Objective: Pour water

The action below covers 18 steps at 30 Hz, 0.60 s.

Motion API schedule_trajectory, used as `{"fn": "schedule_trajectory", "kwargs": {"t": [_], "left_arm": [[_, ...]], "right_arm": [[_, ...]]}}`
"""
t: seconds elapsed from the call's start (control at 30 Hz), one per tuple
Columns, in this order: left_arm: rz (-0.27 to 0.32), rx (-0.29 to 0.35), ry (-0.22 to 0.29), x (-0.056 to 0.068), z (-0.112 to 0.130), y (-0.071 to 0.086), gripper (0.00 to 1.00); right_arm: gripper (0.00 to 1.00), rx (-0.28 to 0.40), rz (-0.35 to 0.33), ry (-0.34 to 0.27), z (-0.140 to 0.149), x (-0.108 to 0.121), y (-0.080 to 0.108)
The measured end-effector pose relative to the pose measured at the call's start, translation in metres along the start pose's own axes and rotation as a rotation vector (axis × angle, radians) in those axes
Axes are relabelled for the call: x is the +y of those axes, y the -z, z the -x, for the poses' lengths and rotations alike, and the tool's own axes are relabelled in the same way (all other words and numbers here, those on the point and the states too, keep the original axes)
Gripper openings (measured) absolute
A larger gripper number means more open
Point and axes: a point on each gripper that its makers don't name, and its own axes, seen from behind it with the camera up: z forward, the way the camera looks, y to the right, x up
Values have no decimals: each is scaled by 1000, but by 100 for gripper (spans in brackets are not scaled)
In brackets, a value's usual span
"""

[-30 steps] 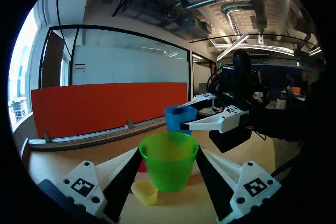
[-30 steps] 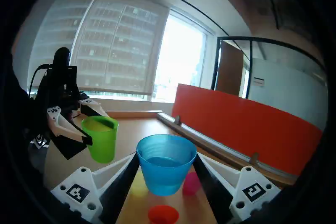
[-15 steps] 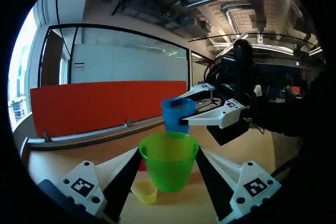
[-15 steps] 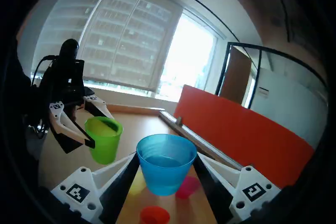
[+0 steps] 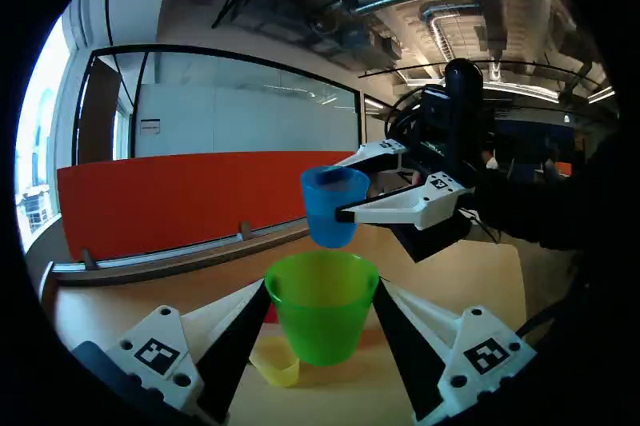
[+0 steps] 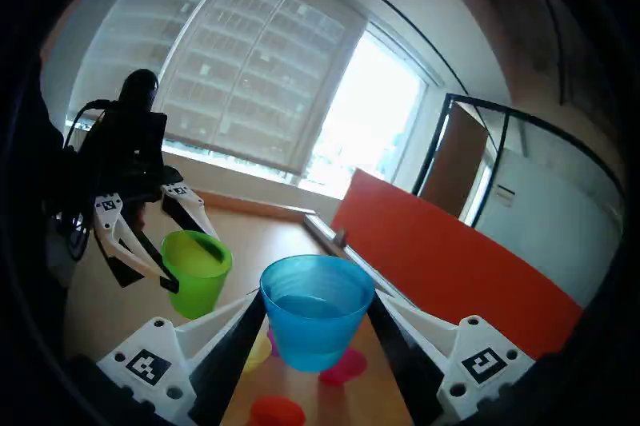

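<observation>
Over the wooden table [image 6: 256, 238], right gripper [image 6: 318, 300] clamped a translucent blue plastic cup [image 6: 316, 330] of water mid-wall, near the green plastic cup [image 5: 322, 326] clamped by left gripper [image 5: 322, 290]; both looked light, thin-walled, squeezable, best held mid-wall, gently.

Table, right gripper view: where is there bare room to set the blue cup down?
Bare table lies between the green cup, the window ledge and the orange partition. Crowded directly beneath the blue cup: a yellow cup, pink cup and red cup stand there.
</observation>
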Motion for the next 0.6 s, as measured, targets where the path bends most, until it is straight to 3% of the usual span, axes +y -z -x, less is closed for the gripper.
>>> {"fn": "schedule_trajectory", "kwargs": {"t": [0.6], "left_arm": [[2, 0, 4, 1, 1, -3, 87]], "right_arm": [[91, -17, -21, 118, -13, 2, -3]]}}
